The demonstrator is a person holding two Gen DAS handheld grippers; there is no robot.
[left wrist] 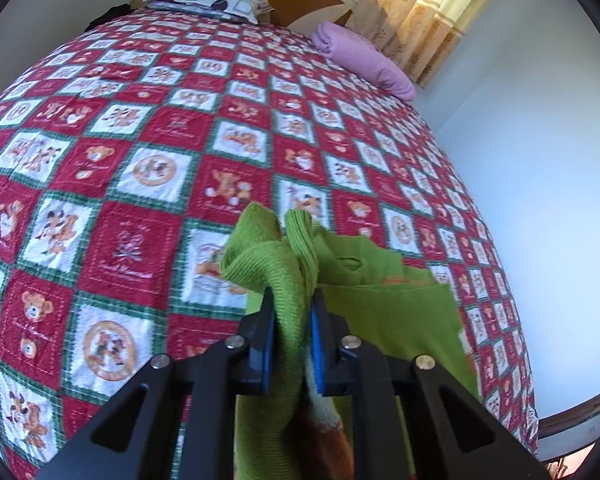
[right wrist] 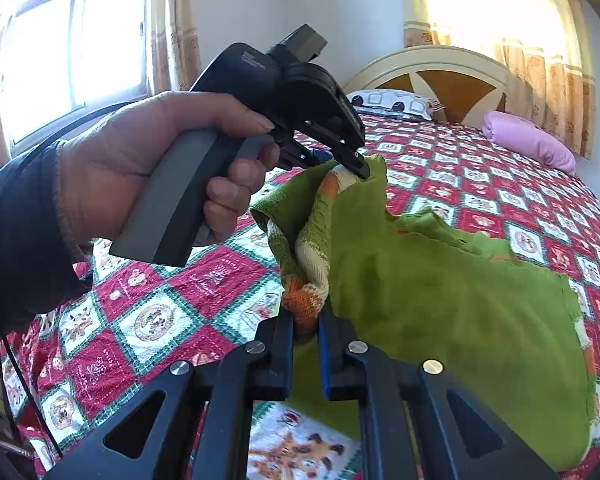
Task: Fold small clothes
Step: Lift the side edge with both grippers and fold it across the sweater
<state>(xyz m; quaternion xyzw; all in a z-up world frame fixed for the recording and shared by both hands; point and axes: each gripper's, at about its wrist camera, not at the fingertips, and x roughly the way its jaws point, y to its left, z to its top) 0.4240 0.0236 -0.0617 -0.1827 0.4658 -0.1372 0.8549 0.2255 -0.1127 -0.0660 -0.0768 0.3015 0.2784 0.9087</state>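
A small green knit garment (right wrist: 439,288) with orange and cream trim hangs above the bed, held up between both grippers. My right gripper (right wrist: 305,314) is shut on a bunched orange and cream edge of it. In the right wrist view a hand holds my left gripper (right wrist: 355,166), which pinches the garment's upper edge. In the left wrist view my left gripper (left wrist: 292,300) is shut on a ribbed fold of the green garment (left wrist: 391,292), which drapes to the right and down over the quilt.
The bed carries a red, white and green patchwork quilt (left wrist: 148,184). A patterned pillow (left wrist: 208,0) lies at the headboard (right wrist: 439,76), a rolled purple blanket (left wrist: 363,60) at the far right. Curtains (left wrist: 415,4), a window (right wrist: 72,48) and pale walls surround the bed.
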